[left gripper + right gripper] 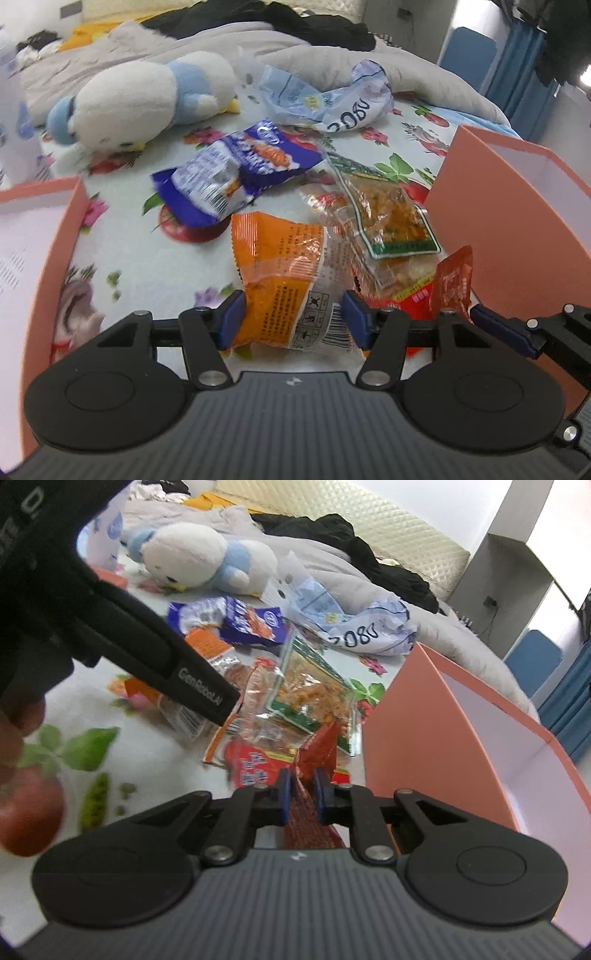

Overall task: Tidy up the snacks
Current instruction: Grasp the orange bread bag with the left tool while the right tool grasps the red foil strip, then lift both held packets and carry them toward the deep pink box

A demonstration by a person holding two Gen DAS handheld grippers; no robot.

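A pile of snack packets lies on the flowered bedsheet between two pink boxes. My left gripper (293,317) is open, its blue pads on either side of an orange packet (284,280). My right gripper (303,794) is shut on a small red packet (317,753), which also shows in the left wrist view (452,284). A purple-blue packet (236,173) lies further back, also seen from the right wrist (251,622). A clear green-edged packet (388,210) lies by the right pink box (517,206), and a red-labelled clear packet (255,764) lies under it.
A second pink box (40,240) stands at the left. A white and blue plush bird (147,96), a crumpled plastic bag (332,99) and a grey quilt (207,44) lie behind the pile. The left gripper's black body (147,657) crosses the right wrist view.
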